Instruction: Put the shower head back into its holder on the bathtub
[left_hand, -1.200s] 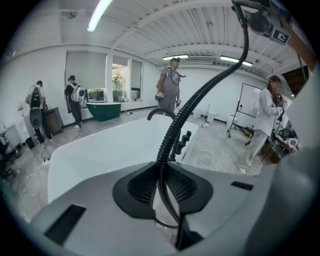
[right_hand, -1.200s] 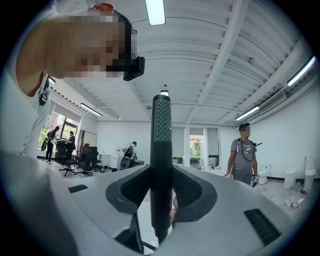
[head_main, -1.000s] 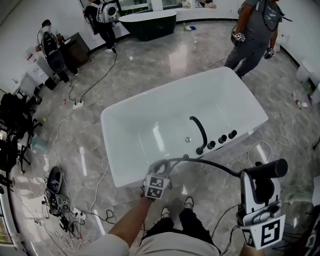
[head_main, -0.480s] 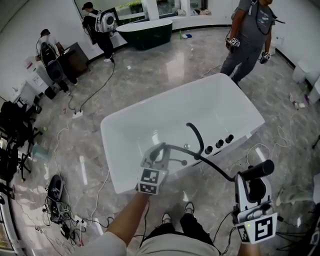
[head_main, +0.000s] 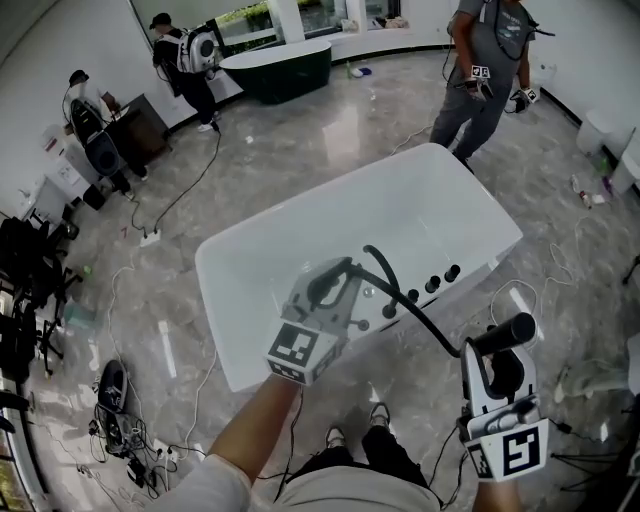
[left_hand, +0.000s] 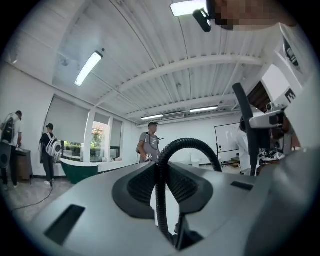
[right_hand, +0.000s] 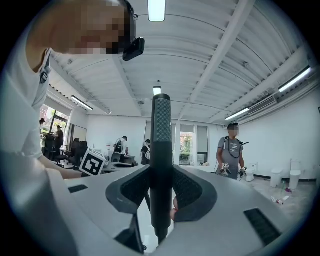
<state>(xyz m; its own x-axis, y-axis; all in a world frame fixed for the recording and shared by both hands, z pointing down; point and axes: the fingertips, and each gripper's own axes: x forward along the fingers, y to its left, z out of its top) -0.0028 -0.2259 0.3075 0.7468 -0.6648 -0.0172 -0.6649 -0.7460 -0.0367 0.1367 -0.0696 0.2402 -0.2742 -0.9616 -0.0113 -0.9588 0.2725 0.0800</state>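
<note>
The white bathtub (head_main: 260, 300) fills the middle of the head view, with a black curved spout (head_main: 383, 266) and black knobs (head_main: 432, 285) on its near right rim. My left gripper (head_main: 333, 275) hangs over the tub's near side, shut on the black hose (head_main: 425, 322). In the left gripper view that hose (left_hand: 160, 200) stands pinched between the jaws and loops over to the right. The hose runs on to the black shower head (head_main: 505, 335), a dark textured rod (right_hand: 161, 150) upright in my right gripper (head_main: 497, 362), which is shut on it off the tub's near right.
A person (head_main: 485, 70) with grippers stands beyond the tub's far end. Two more people (head_main: 185, 55) stand by a dark green tub (head_main: 275, 55) at the back. Cables (head_main: 180, 170) trail over the marble floor, and bags and gear (head_main: 30, 270) line the left wall.
My left gripper has risen with the hose from the tub's near rim to above the basin, lifting the hose's loop. The right gripper and shower head have hardly moved.
</note>
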